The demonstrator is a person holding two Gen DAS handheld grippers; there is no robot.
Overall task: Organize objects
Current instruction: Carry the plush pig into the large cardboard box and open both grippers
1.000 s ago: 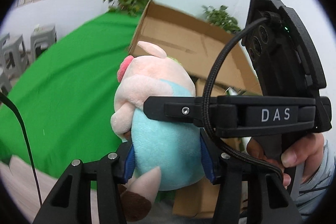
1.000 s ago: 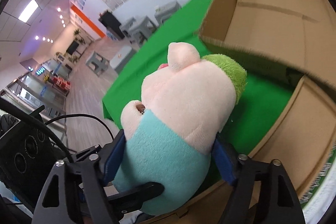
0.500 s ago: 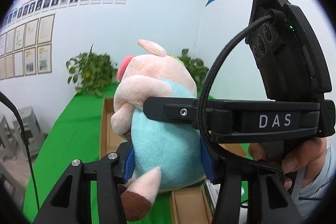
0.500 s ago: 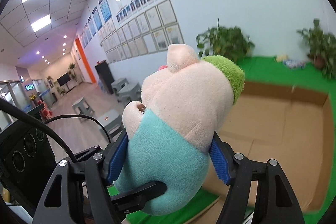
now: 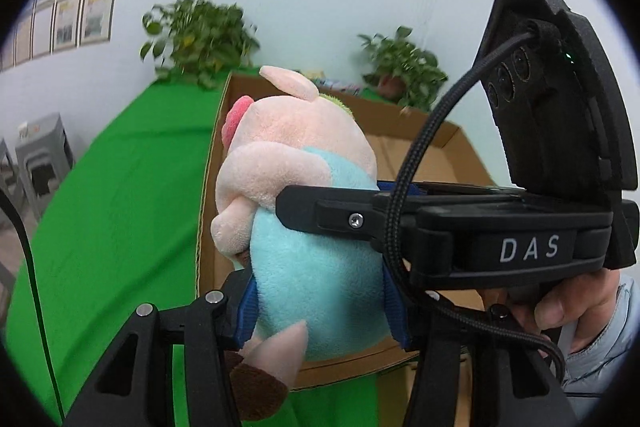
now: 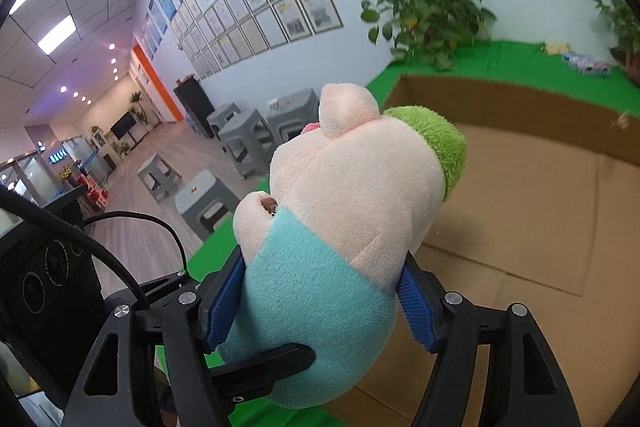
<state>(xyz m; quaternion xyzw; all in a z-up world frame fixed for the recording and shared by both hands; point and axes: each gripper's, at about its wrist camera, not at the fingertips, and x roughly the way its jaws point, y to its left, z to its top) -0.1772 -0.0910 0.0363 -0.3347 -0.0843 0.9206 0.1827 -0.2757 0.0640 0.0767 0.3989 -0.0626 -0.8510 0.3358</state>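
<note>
Tabletop (image 5: 120, 195), covered in green cloth, carried a large open cardboard box (image 6: 540, 227), taken as landmark. Box interior looked empty in right wrist view; far wall and floor panel visible. Two potted plants (image 5: 200, 35) stood beyond the box against the white wall. Grey stools sat off the tabletop on the side away from the box.

Plush pig (image 6: 340, 227) (pink head, green tuft, turquoise body) was held up in the air at the box's near rim, over its open mouth, not touching the cardboard.

Left tongs (image 5: 320, 311): partly open, blue pads pressed into the turquoise belly on both sides, firm hold. Right tongs (image 6: 320, 303): set somewhat wider, pads also pressed on the body from the other direction; its jaws had just been closing slightly, pig between them. Right tongs' body crossed left wrist view, a hand (image 5: 568, 307) on its handle.

Change since a second ago: both views swung up to the wall, then back down, so the box now sat lower and further inside the frame; grip on the pig unchanged. Judged: pig carried over the box edge, drop-in not yet done; next step likely lower and release.

Writing: "DAS" in white on right tongs' body. Wall frames and blue banner unreadable
</note>
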